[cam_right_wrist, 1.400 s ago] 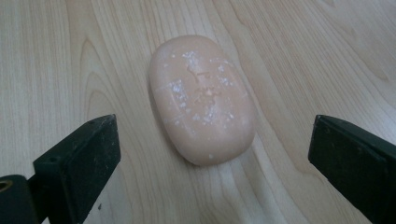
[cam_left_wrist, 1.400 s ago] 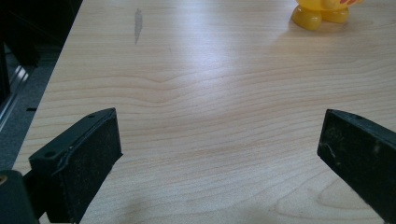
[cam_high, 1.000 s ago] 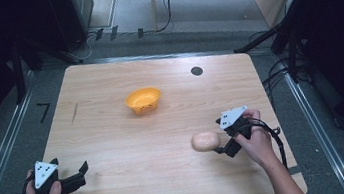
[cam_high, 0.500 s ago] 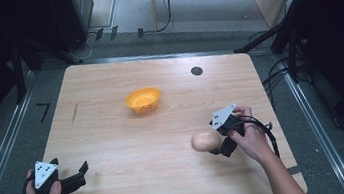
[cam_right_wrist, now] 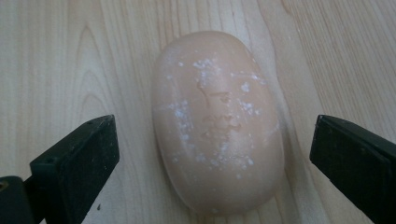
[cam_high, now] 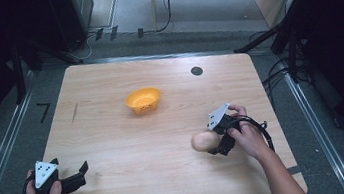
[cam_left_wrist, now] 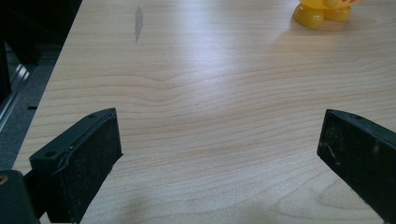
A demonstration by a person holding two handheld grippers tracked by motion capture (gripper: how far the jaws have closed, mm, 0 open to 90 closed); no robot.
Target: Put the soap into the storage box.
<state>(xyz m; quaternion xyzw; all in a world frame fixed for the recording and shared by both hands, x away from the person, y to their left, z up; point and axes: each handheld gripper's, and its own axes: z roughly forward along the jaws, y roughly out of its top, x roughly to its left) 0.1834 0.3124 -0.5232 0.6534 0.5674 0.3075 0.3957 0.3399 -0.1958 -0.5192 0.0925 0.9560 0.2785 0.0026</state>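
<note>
Moved in closer on the soap (cam_right_wrist: 218, 121) at the right side of the table (cam_high: 114, 130), right gripper (cam_high: 214, 139) now wide open astride it and holding nothing, grasp step; next, probably closing both jaws evenly on its rounded sides.

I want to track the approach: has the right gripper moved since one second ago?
Yes. The right gripper has shifted slightly toward the person's table edge, closing around the soap bar, which stayed put.

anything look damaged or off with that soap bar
Mildly. The soap bar lies flat on the table, whole, but white flecks and scuffs mark its top around the stamped logo. Nothing spilled.
</note>
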